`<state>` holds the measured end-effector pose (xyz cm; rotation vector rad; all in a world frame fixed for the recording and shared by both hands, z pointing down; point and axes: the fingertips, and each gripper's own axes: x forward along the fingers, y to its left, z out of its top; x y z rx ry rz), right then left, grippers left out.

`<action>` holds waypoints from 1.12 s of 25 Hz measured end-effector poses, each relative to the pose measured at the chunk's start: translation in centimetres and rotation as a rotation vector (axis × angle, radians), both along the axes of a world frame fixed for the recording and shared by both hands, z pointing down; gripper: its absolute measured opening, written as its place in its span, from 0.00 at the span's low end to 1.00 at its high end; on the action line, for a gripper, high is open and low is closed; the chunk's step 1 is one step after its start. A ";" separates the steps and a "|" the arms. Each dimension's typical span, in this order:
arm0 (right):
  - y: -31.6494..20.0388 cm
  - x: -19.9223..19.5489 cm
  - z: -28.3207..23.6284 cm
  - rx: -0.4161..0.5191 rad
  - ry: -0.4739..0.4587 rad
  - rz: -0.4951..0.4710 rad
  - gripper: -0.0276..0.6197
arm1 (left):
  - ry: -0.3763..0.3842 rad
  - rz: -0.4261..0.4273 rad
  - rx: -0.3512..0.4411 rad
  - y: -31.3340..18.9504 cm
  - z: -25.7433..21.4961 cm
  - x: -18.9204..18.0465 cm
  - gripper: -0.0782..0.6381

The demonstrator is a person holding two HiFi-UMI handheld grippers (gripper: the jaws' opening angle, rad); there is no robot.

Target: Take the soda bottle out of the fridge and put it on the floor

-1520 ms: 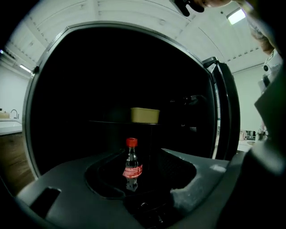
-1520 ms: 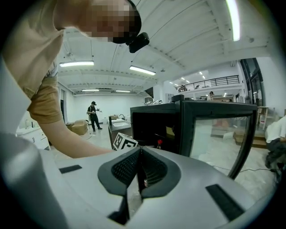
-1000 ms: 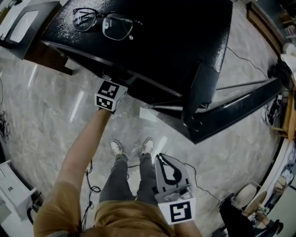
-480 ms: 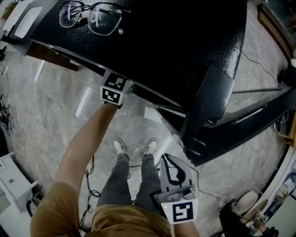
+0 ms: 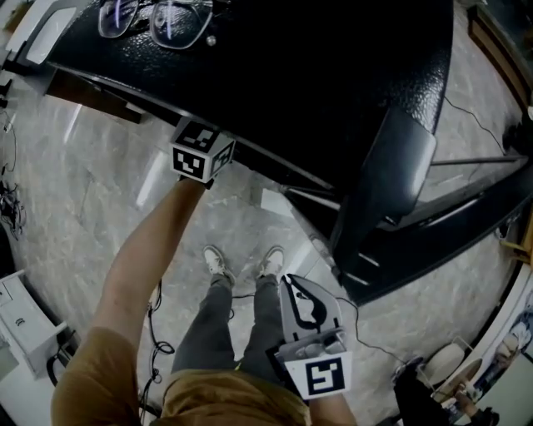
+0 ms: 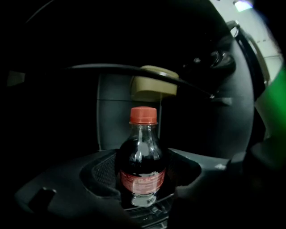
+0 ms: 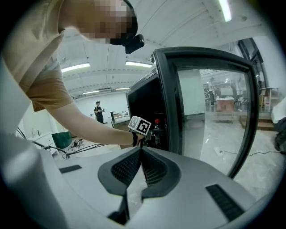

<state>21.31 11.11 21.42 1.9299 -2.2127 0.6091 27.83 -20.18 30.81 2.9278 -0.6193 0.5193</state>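
Observation:
The soda bottle (image 6: 142, 165), dark with a red cap and red label, stands upright inside the dark fridge (image 5: 291, 83). My left gripper (image 6: 143, 156) reaches in under the fridge's top, and only its marker cube (image 5: 200, 150) shows in the head view. Its jaws have just been closing, and the pads now hug the bottle's sides. The right gripper view shows the cube (image 7: 139, 126) beside the bottle's red cap (image 7: 157, 120). My right gripper (image 7: 140, 150) hangs shut and empty by the person's hip (image 5: 291, 283).
The fridge's glass door (image 7: 210, 103) stands open to the right (image 5: 400, 175). A pair of glasses (image 5: 154, 18) lies on the fridge top. The person's shoes (image 5: 218, 265) rest on the marble floor (image 5: 92, 208). A white device (image 5: 25, 320) and cables sit at lower left.
The head view has shifted a little over the fridge top. The left gripper stays reached into the fridge. The right gripper has sunk slightly beside the body.

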 end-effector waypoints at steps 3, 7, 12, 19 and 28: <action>-0.7 -0.5 0.3 0.003 0.001 -0.008 0.05 | 0.035 0.016 0.008 0.7 -1.4 -0.9 0.53; -1.4 -1.6 0.8 -0.001 0.008 -0.035 0.05 | 0.077 0.025 0.018 2.3 -2.6 -2.9 0.53; -2.3 -3.8 1.4 -0.002 0.004 -0.072 0.05 | 0.139 0.019 -0.005 4.2 -3.5 -6.4 0.53; -3.9 -7.6 2.5 -0.017 0.014 -0.169 0.05 | 0.167 -0.061 0.011 5.1 -3.1 -13.8 0.53; -8.8 -12.7 3.2 0.012 0.069 -0.290 0.05 | 0.097 -0.162 -0.058 5.4 3.2 -23.0 0.53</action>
